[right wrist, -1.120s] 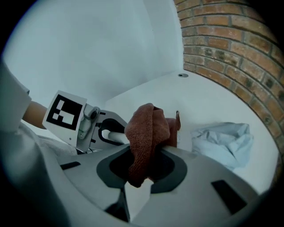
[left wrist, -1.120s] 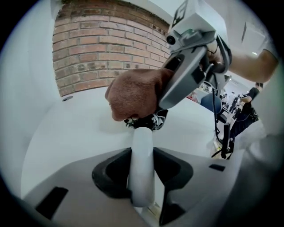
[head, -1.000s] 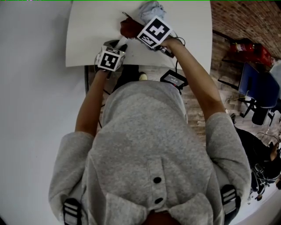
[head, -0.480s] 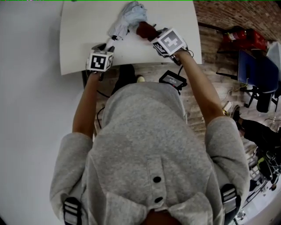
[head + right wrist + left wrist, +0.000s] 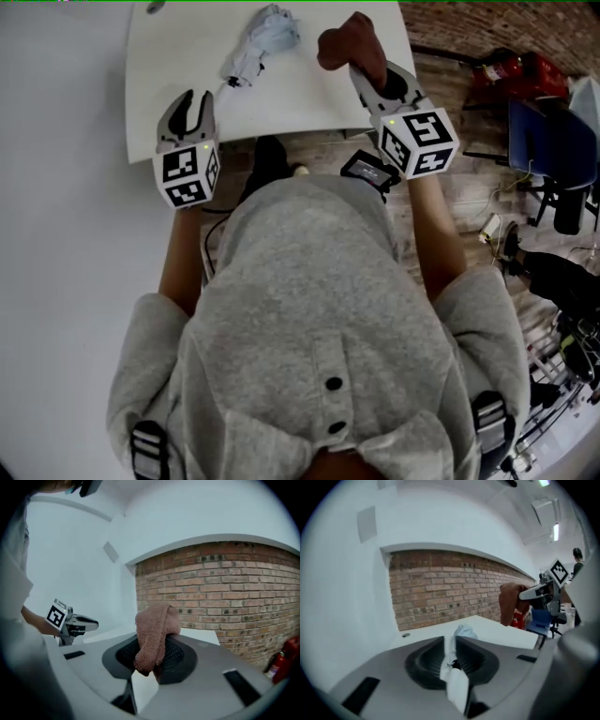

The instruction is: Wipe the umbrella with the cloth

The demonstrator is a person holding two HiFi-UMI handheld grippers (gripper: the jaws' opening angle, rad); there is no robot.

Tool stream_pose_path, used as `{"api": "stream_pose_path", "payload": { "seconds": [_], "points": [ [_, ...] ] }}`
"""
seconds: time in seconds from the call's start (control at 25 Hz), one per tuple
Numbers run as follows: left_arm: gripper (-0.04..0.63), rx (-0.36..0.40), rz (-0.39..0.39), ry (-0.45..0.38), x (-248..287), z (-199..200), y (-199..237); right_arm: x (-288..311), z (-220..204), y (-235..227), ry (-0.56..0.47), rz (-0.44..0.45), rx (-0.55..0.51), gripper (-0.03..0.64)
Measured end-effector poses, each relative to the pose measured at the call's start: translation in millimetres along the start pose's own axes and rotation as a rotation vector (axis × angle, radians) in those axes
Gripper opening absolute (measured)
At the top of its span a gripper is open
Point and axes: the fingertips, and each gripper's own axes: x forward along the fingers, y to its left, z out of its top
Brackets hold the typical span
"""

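Note:
A folded pale-blue umbrella (image 5: 258,42) lies on the white table (image 5: 178,56), with its handle end pointing at me. My left gripper (image 5: 192,98) hangs above the table's near edge, a little short of that handle. Its jaws have just been closing slightly, but they stand open with nothing between them. In the left gripper view the umbrella (image 5: 464,632) shows far off past the jaws. My right gripper (image 5: 367,73) is raised at the right and shut on a brown cloth (image 5: 345,42), which droops over the jaws (image 5: 157,630). The cloth hangs clear of the umbrella.
A brick wall stands behind the table (image 5: 440,588). To the right on the floor are a red fire extinguisher (image 5: 525,70) and a blue chair (image 5: 544,150). A small black device (image 5: 370,169) sits below the table's near edge.
Both grippers have lifted off the table toward me. The left came away from the umbrella handle. The right carried the cloth off the umbrella and to the right.

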Motion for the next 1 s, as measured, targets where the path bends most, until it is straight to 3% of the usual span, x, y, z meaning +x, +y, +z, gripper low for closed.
{"api": "stream_pose_path", "payload": {
  "seconds": [0.04, 0.08, 0.2, 0.52, 0.68, 1.0],
  "points": [
    [0.021, -0.011, 0.019, -0.043, -10, 14, -5, -11, 5, -1, -0.026, -0.014, 0.019, 0.083],
    [0.015, -0.025, 0.029, -0.073, -18, 25, -11, -21, 10, -1, -0.047, -0.026, 0.034, 0.083],
    [0.015, -0.062, 0.017, -0.114, -32, 46, -33, -43, 19, 0, -0.096, -0.048, 0.056, 0.083],
    [0.015, -0.076, -0.014, -0.153, -39, 62, -53, -54, 27, -1, -0.168, -0.075, 0.027, 0.083],
    [0.015, -0.078, -0.01, -0.157, -37, 57, -50, -51, 18, -4, -0.173, -0.09, 0.053, 0.083],
    [0.015, -0.056, 0.005, -0.139, -65, 94, -68, -82, 46, -3, -0.154, -0.066, 0.016, 0.083]
  ]
}}
